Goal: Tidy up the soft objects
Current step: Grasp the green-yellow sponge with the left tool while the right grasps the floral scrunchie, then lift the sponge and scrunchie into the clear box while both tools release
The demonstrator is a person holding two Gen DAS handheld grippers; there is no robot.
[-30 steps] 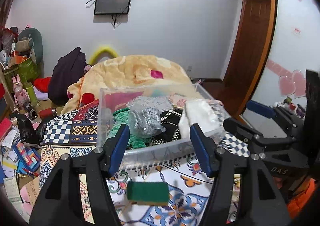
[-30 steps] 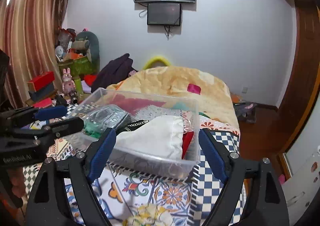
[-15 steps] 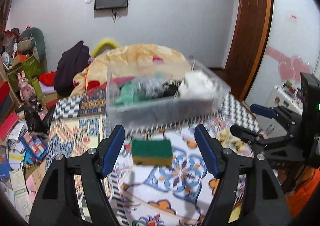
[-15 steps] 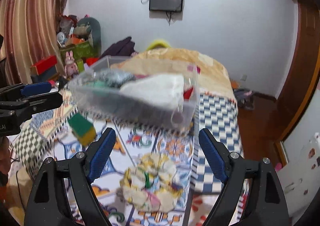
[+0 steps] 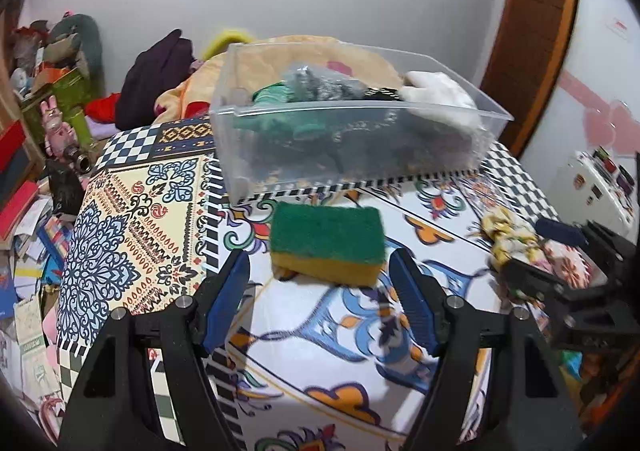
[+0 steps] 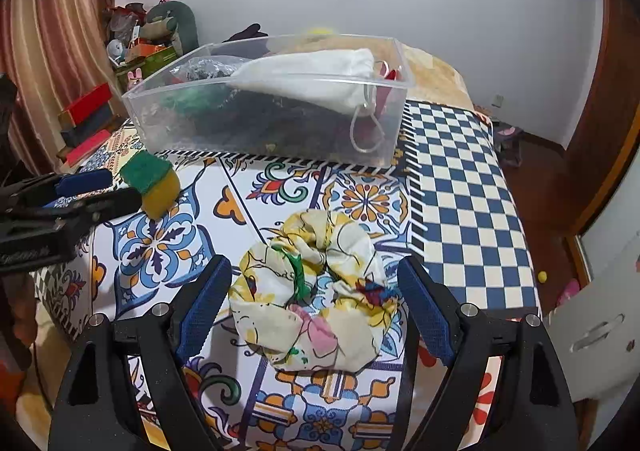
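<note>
Sponge [image 5: 326,241] seen just ahead of left tongs [image 5: 320,289] (spread apart); scrunchie [image 6: 314,291] framed between spread right tongs [image 6: 316,303].

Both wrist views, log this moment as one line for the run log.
left gripper: open, at sponge | right gripper: open, around floral scrunchie | clear bin: holds soft items | both items on table

My tongs look down on a table under a patterned cloth [image 6: 280,187], where a green-and-yellow sponge [image 5: 326,243] lies ahead of my left tongs, a floral fabric bundle [image 6: 316,291] between my right tongs' fingers, and a clear bin [image 6: 264,107] beyond both.
</note>
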